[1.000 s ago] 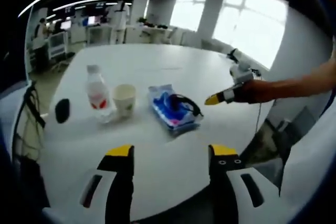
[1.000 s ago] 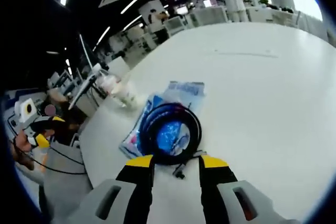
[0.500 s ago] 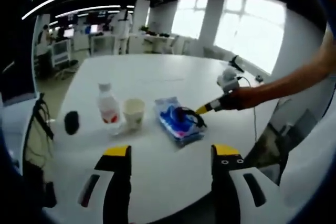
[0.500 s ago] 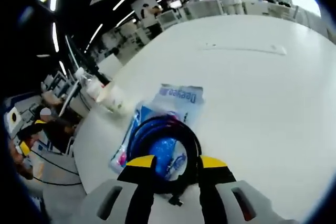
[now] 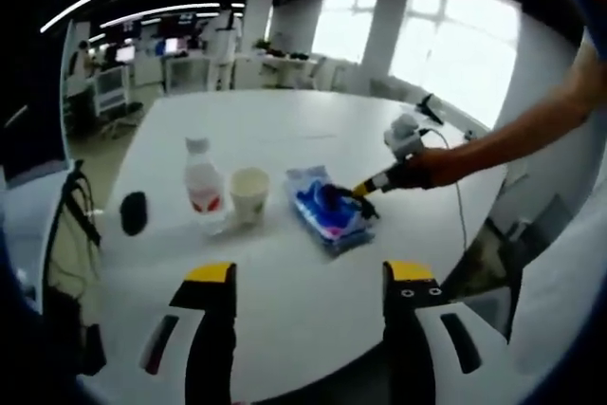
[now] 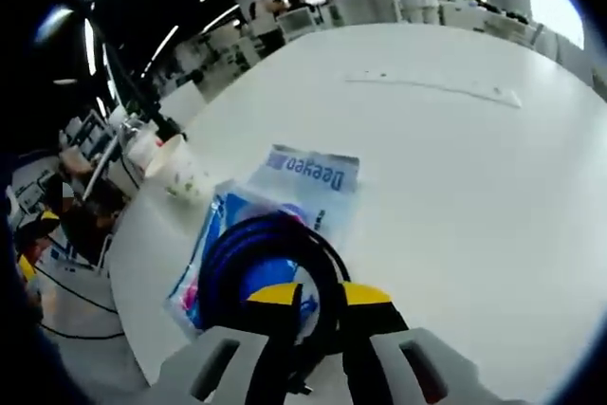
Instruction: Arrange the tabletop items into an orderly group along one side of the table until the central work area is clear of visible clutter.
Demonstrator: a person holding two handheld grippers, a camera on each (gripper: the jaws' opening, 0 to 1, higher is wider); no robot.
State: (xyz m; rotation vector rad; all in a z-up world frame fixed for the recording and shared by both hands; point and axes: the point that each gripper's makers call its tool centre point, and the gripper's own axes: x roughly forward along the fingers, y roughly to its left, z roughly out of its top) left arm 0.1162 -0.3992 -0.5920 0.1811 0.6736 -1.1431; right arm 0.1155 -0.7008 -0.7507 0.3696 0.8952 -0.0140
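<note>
Cable coil (image 6: 270, 263), black, floppy and light, lies on blue wipes pack (image 6: 313, 177) near table (image 6: 474, 168) edge; right gripper (image 6: 318, 315) jaws nearly closed around its loop, a sound hold; left gripper (image 5: 308, 277) jaws spread, empty.

**Yellow-tipped black jaws on pale housings**

The left gripper (image 5: 305, 277) has two black jaws capped with yellow tips, each rising from a pale grey housing cut with a dark oblong slot. The right gripper (image 6: 314, 299) is built alike: yellow tips, black jaws, grey slotted housing. The person's forearm (image 5: 531, 130) is bare, with no sleeve.
</note>
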